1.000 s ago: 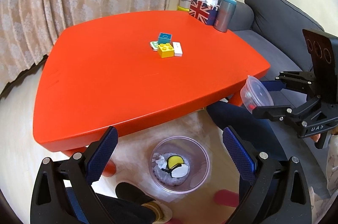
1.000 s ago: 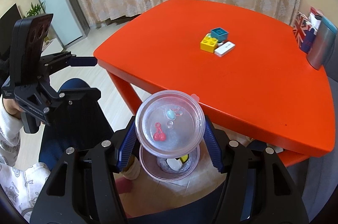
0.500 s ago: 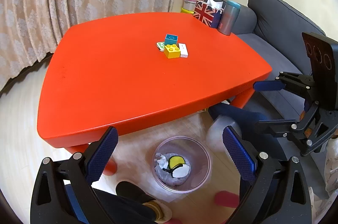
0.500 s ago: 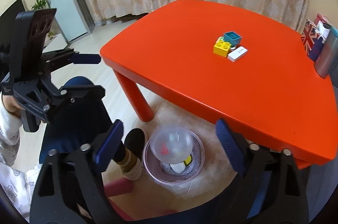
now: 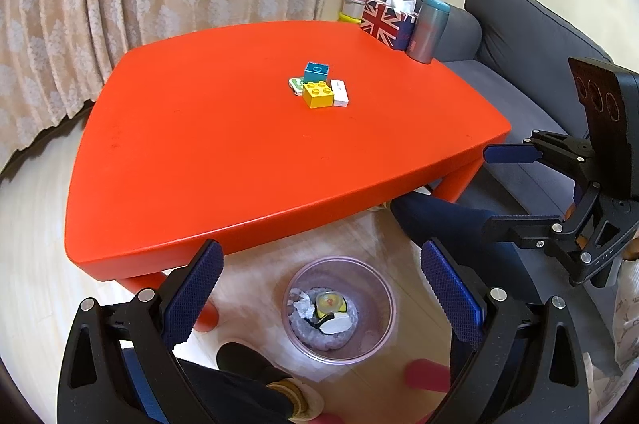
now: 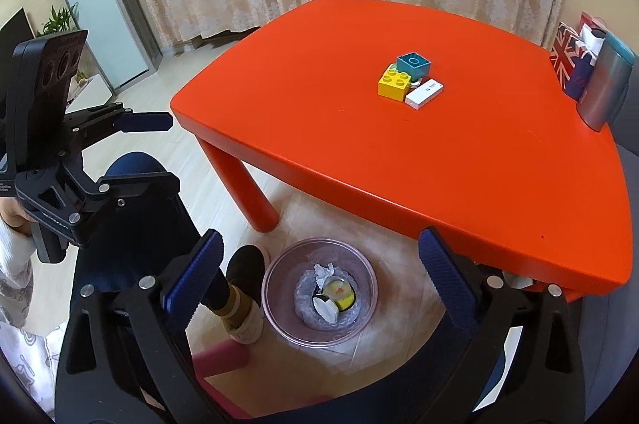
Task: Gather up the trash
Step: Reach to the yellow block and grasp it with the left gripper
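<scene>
– Two grippers to log. State of each?

– Right gripper (image 6: 319, 238): jaws have just been opening, now spread wide, nothing between them. Left gripper (image 5: 319, 252): released too, pads bare. Both tilt steeply down over the bin (image 5: 383, 336), which stands on the floor at 6 o'clock, just off the near edge of the table (image 5: 239, 164).

– Where's the trash?

– In the bin: a crumpled tissue (image 5: 302, 306), a white scrap, and what looks like a clear plastic cup (image 6: 339, 294) lying over something yellow. On the table at 12 o'clock, one tight cluster: yellow brick (image 5: 318, 95), teal block (image 5: 316, 72), small white box (image 5: 339, 92) touching the brick's 3 o'clock side, and a green-and-white piece (image 5: 295, 84) at the brick's 9 o'clock, partly hidden.

– Which of those counts as trash?

– Can't tell for certain. My guess is the white box and the green-and-white piece; the bricks read as toys.

– Handling?

– The box looks light, stiff and smooth-sided. Pinch it across its short width, coming in from the 3 o'clock side to stay clear of the brick. The flat piece looks thin and slippery, and it may need sliding free first.

– Pose?

– Left hand at 9 o'clock of the right, grippers well apart, the person's leg between them.
</scene>
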`<state>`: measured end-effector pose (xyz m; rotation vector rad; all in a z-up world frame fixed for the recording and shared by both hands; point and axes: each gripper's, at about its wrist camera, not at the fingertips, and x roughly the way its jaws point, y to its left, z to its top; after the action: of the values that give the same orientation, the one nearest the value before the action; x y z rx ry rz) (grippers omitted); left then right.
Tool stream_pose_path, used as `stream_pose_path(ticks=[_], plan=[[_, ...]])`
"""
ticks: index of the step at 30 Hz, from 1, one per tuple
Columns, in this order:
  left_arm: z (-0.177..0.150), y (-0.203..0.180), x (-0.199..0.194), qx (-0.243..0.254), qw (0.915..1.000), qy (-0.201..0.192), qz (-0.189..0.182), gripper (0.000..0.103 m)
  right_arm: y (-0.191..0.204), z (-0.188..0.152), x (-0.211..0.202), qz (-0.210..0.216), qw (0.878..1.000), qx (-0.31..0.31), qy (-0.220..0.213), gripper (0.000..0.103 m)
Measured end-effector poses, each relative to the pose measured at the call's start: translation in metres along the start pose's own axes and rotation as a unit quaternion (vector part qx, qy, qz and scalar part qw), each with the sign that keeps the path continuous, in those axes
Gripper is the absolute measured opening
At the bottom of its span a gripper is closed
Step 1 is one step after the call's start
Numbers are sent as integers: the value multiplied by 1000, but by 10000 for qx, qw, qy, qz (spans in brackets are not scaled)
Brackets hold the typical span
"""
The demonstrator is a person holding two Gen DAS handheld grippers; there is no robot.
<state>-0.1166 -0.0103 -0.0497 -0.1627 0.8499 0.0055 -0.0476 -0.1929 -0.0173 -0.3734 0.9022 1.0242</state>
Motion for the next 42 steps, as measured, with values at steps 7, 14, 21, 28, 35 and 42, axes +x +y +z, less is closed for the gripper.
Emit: stream_pose_path(ticks=[7, 14, 21, 28, 35, 42], plan=[[7, -4, -1, 49, 10000, -22, 5, 95, -7, 2, -8, -70, 9999, 128, -74, 97], [25, -6, 3, 125, 9999, -72, -11, 95, -24, 11, -17, -236, 9991, 297, -166, 97], [53, -4, 10, 200, 9998, -81, 17, 95, -46, 28, -21, -394, 9977, 501, -232, 98], [90, -1, 26, 265, 9996, -13, 2, 95, -66, 42, -21, -492, 9963, 665, -234, 98], [126, -1, 55, 313, 9994, 149, -14, 95, -88, 52, -20, -529, 9949, 826, -237, 98], [152, 3, 90, 285, 9990, 345, -22, 95, -107, 59, -11, -492, 9942, 941, -197, 98]])
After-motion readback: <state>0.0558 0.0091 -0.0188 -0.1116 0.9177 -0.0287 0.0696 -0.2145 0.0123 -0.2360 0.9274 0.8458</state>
